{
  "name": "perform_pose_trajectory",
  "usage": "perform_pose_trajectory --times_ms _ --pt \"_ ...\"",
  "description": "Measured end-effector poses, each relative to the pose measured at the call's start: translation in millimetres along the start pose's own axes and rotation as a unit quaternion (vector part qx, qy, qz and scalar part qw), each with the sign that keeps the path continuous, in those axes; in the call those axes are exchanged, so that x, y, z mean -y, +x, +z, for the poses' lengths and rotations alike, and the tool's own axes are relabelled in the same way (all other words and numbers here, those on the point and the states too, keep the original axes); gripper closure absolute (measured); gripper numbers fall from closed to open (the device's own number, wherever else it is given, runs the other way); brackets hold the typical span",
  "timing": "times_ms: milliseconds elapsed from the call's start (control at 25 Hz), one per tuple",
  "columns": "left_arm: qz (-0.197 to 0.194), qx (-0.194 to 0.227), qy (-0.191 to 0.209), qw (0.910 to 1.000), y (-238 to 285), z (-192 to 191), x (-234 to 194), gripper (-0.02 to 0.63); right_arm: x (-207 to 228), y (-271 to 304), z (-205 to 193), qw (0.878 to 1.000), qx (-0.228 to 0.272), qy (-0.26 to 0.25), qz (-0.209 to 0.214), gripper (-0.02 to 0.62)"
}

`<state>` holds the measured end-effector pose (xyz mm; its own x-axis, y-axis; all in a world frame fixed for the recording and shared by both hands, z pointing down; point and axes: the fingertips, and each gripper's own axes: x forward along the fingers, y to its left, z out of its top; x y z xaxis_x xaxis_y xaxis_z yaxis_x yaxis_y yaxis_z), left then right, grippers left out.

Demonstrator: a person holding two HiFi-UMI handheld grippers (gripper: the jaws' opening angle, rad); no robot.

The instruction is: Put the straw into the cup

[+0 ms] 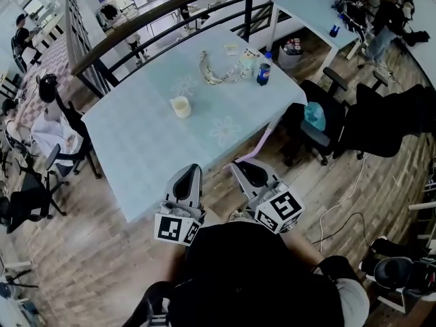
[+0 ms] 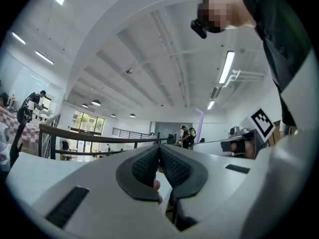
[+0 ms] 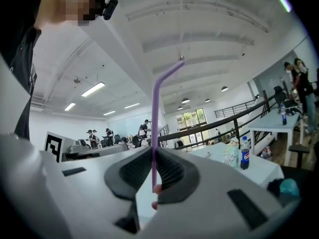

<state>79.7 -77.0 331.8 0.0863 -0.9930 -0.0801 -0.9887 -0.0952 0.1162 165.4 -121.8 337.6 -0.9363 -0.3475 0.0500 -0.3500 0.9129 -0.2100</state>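
Note:
A small cream cup [image 1: 180, 106] stands upright near the middle of the table with the pale blue cloth [image 1: 136, 128]. In the right gripper view, my right gripper [image 3: 153, 151] is shut on a purple bendy straw [image 3: 155, 108] that rises upright from the jaws, its bent tip at the top. From the head view the straw [image 1: 263, 140] shows as a pink line over the table's near corner, beyond the right gripper [image 1: 240, 165]. My left gripper [image 1: 189, 172] is held beside it at the near table edge, well short of the cup. Its jaws [image 2: 159, 151] are shut with nothing between them.
A blue-labelled cola bottle [image 1: 263, 70] and crumpled clear plastic [image 1: 221, 72] lie at the table's far side. A dark railing [image 1: 204, 5] runs behind the table. Office chairs [image 1: 320, 125] stand at the right, another chair [image 1: 65, 152] at the left. A white table [image 1: 310, 9] is beyond.

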Motion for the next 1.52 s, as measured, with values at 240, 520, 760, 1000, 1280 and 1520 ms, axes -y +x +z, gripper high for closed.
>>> perform_pose_trajectory --times_ms 240,520,760,1000,1280,1520 --pt "0.025 0.0 0.001 0.9997 14 -4 -9 0.592 16 11 -2 1.0 -0.011 0.0 0.02 0.56" --pt "0.035 -0.009 -0.008 0.9993 27 -15 -32 0.592 30 35 0 1.0 -0.018 -0.006 0.019 0.56" --pt "0.028 -0.005 -0.019 0.9994 61 -22 -53 0.592 53 55 8 1.0 -0.021 -0.012 0.007 0.56" --pt "0.025 0.019 -0.012 0.9994 103 -8 -85 0.592 82 104 23 0.999 -0.032 -0.025 0.004 0.56" --pt "0.055 0.02 -0.011 0.9982 119 -3 -151 0.592 86 179 35 0.998 -0.037 -0.044 0.034 0.56" --pt "0.078 0.029 -0.007 0.9965 130 2 -195 0.592 91 233 41 0.996 -0.039 -0.054 0.055 0.56"
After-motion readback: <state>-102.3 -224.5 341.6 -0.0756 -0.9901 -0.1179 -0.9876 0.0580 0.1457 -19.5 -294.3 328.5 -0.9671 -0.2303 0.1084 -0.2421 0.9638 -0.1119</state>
